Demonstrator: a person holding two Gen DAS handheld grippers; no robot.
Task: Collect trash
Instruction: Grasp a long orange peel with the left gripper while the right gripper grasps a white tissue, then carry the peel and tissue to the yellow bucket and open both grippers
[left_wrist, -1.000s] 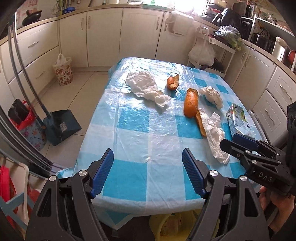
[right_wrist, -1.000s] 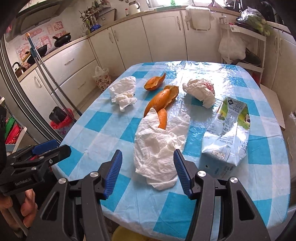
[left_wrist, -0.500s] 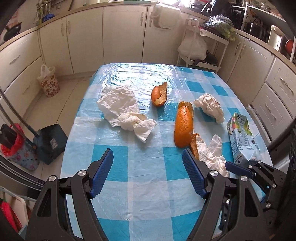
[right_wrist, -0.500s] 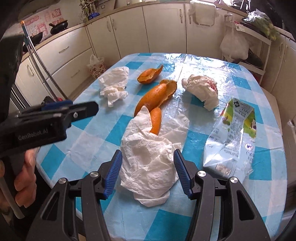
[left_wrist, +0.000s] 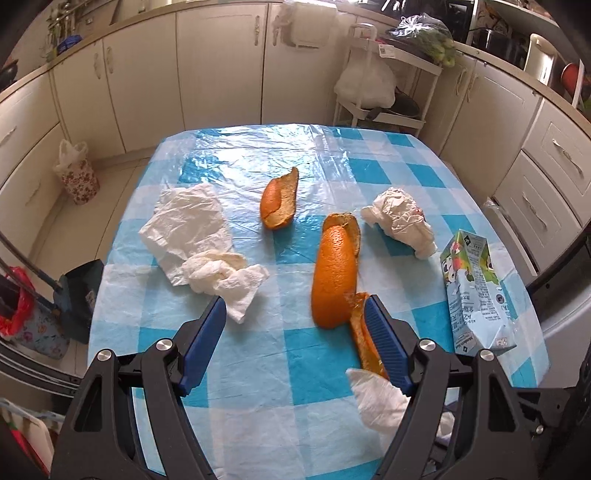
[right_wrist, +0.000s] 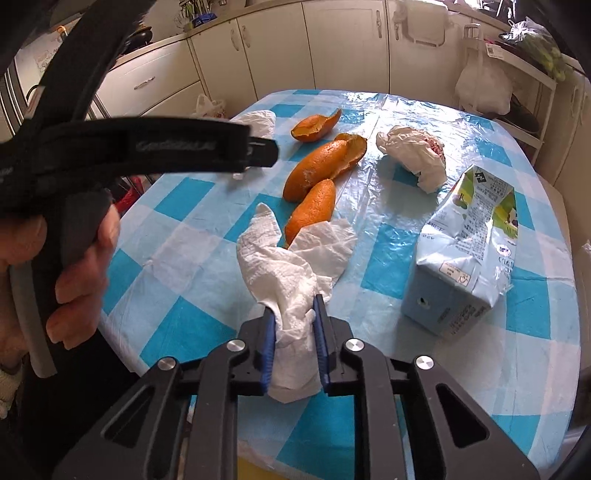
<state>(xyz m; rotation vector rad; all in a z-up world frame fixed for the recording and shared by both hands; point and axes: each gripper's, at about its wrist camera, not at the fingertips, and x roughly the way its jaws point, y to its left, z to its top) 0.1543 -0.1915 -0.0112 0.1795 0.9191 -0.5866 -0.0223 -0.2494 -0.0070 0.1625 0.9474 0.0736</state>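
From the left wrist, the left gripper (left_wrist: 295, 314) tilts down over the checked table (left_wrist: 236, 369) with its jaws wide and nothing between them; its right finger seems to brush the long orange peel (left_wrist: 334, 273), though the overlap hides any contact. From the right wrist, the right gripper (right_wrist: 294, 314), also angled down, has just been closing and now pinches the white paper towel (right_wrist: 291, 269) lying at the table's near edge, while a hand (right_wrist: 70, 266) grips the other tool's handle at left.

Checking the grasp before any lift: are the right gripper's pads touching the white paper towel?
Touching. The right wrist view shows the right gripper, whose jaws have just been closing, pinching the paper towel bunched between both pads.
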